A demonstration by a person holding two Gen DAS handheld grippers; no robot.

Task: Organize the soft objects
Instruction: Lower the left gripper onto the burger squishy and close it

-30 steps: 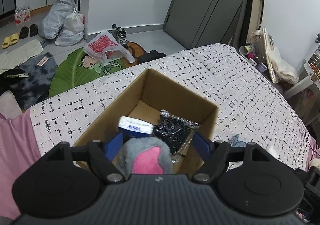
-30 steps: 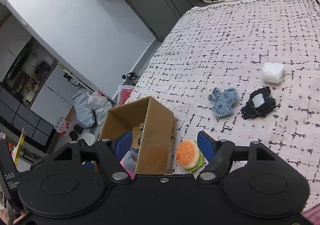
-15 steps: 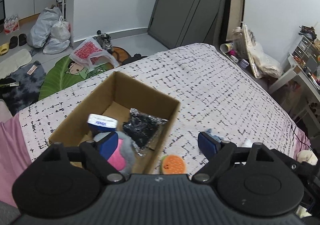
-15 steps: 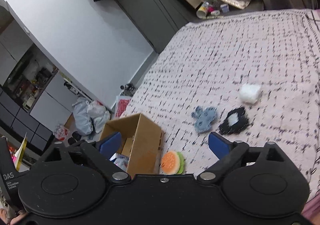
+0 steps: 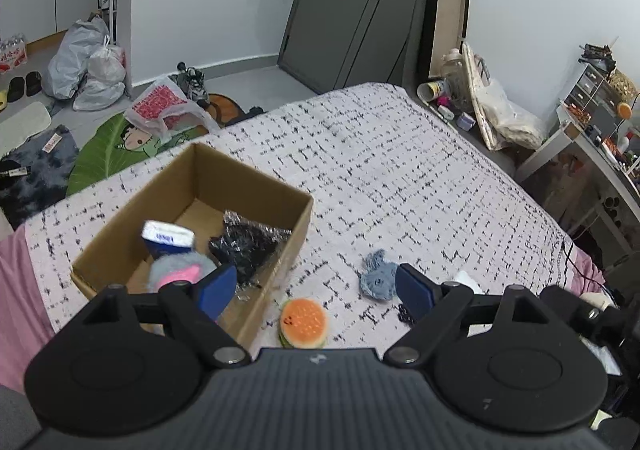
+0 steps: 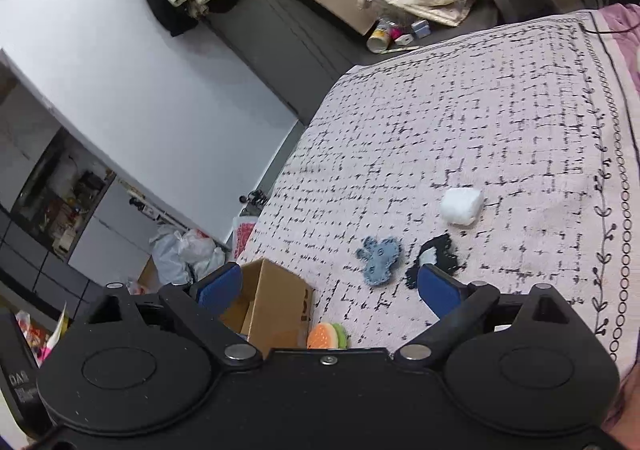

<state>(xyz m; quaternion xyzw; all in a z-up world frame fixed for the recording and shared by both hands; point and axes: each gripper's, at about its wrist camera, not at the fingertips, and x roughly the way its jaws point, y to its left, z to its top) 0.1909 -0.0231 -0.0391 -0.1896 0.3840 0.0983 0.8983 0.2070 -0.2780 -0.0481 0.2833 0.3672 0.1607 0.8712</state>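
An open cardboard box (image 5: 256, 186) stands on the bed and holds a grey-and-pink plush (image 5: 180, 270), a blue-and-white tissue pack (image 5: 166, 238) and a black shiny bag (image 5: 248, 246). It also shows in the right wrist view (image 6: 276, 302). A burger plush (image 5: 304, 323) (image 6: 326, 336) lies just right of the box. A blue denim toy (image 5: 378, 276) (image 6: 378, 260), a black patch (image 6: 438, 260) and a white soft block (image 6: 460, 206) lie further right. My left gripper (image 5: 316, 290) is open and empty above the burger plush. My right gripper (image 6: 330, 288) is open and empty.
The bed's checked pink cover (image 5: 400, 170) stretches behind the box. Plastic bags (image 5: 86, 66), a green mat (image 5: 116, 146) and shoes lie on the floor beyond the bed's left edge. A desk and drawers (image 5: 592, 122) stand to the right.
My left gripper has let go of the grey-and-pink plush, which now lies in the box, and has swung right and back. My right gripper has opened wider and pulled back and up.
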